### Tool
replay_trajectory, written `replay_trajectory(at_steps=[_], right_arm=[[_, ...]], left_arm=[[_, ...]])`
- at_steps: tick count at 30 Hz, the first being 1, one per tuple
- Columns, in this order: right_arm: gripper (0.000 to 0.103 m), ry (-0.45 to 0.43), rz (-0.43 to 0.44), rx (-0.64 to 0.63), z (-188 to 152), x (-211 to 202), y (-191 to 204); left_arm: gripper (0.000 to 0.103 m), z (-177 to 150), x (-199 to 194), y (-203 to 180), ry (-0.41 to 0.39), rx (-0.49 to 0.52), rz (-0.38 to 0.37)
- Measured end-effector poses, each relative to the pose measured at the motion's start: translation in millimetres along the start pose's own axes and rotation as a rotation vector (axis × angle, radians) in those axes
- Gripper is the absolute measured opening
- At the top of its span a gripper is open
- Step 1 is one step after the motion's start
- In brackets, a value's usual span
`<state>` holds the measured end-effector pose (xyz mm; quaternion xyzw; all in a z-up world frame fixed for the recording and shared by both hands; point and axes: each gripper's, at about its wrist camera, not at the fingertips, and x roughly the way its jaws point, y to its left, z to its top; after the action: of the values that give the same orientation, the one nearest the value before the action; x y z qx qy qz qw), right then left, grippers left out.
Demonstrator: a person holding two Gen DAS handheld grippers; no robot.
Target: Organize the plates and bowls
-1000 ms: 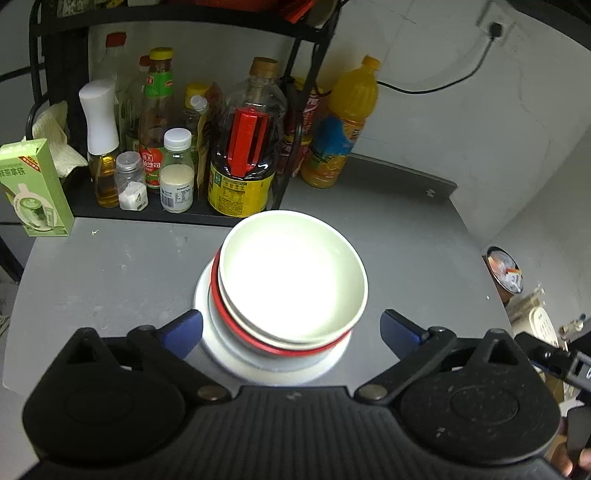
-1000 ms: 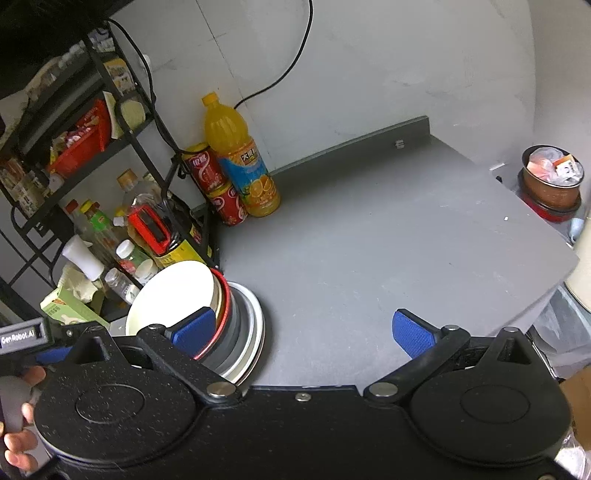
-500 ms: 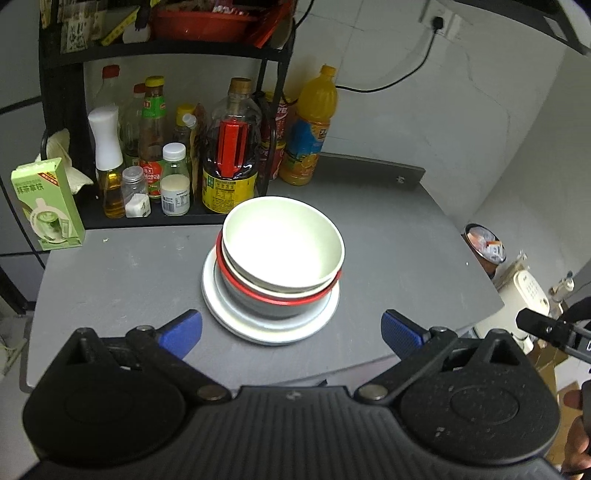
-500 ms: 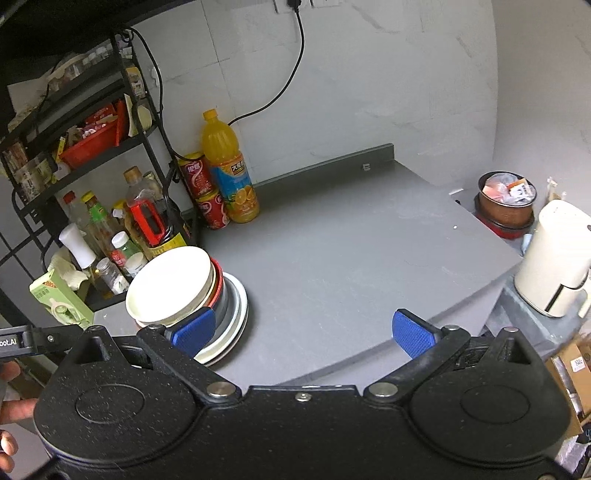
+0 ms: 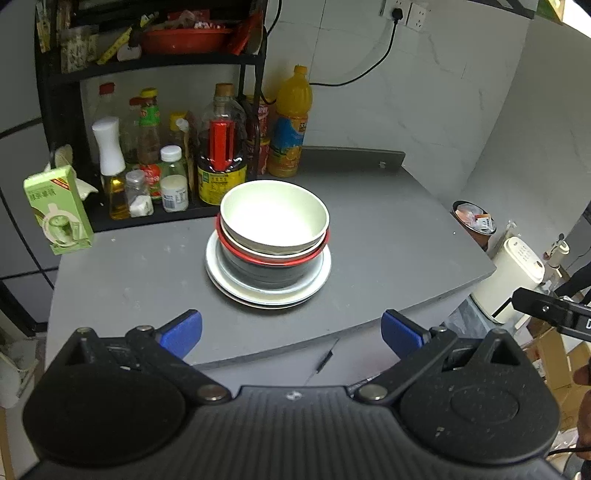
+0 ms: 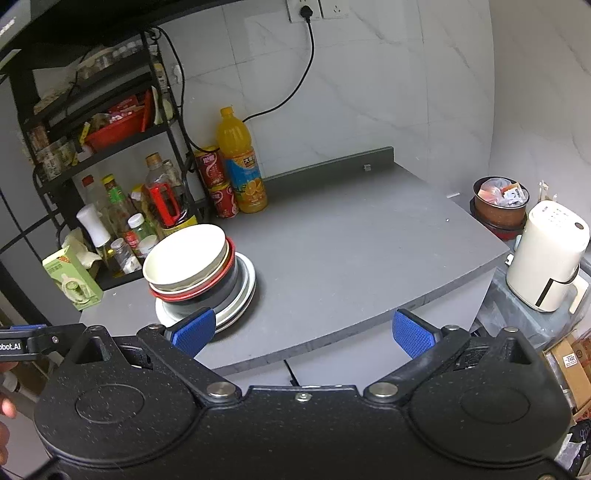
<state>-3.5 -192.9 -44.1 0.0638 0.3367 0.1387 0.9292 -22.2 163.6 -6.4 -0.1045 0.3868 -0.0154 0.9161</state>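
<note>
The stack of plates and bowls (image 5: 271, 254) is seen on the grey surface (image 5: 388, 236), just in front of the black rack (image 5: 55, 110) of bottles. At the top of the stack a cream bowl (image 5: 274, 218) is nested in a second pale bowl, which is held in a red-rimmed dark bowl (image 5: 273, 267); white plates (image 5: 236, 288) lie beneath. In the right wrist view the same stack (image 6: 199, 273) is shown from the side, and the cream bowl (image 6: 183, 254) appears tilted.

Behind the stack, a dark sauce bottle (image 5: 221, 147) with a red handle and a yellow label is seen on the rack's lowest shelf, among smaller bottles. Further behind the stack, an orange juice bottle (image 5: 290, 125) with a blue label showing oranges is stood beside red cans (image 6: 218, 184); their writing cannot be read. To the left of the stack, a green carton (image 5: 57, 210) printed with a cup picture is stood on the surface.

The left gripper (image 5: 291, 330) is held spread wide and empty, short of the stack, its blue pads (image 5: 183, 330) apart. The right gripper (image 6: 303, 330) is likewise spread and empty, and its left pad (image 6: 194, 330) overlaps the plates in the picture; contact cannot be told.

Only the right wrist view shows the wall socket (image 6: 303, 9) fully, and the letters "obot.AI" on the left gripper's body (image 6: 22, 345). A cream appliance (image 6: 546, 254) and a full bin (image 6: 498, 205), beyond the surface's edge right of the stack, are shown in both views.
</note>
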Motion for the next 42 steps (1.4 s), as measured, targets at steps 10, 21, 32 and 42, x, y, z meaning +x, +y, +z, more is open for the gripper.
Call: replay_trajectory(at_steps=[10, 21, 32, 42], right_arm=[[0.103, -0.021, 0.002, -0.053, -7.8, -19.1, 11.5], [0.103, -0.018, 0.021, -0.059, -21.7, -29.5, 25.1], [0.103, -0.016, 0.040, -0.046, -31.7, -29.3, 25.5], [0.103, -0.008, 0.053, -0.062, -30.9, -30.4, 24.3]], left_arm=[[0.102, -17.2, -20.4, 14.4, -0.008, 0.002, -0.002], [0.102, -33.6, -38.8, 31.9, -0.008, -0.010, 0.042], [0.102, -37.7, -37.8, 35.3, -0.008, -0.013, 0.053], [0.102, -35.3, -32.9, 24.5, 0.000, -0.006, 0.039]])
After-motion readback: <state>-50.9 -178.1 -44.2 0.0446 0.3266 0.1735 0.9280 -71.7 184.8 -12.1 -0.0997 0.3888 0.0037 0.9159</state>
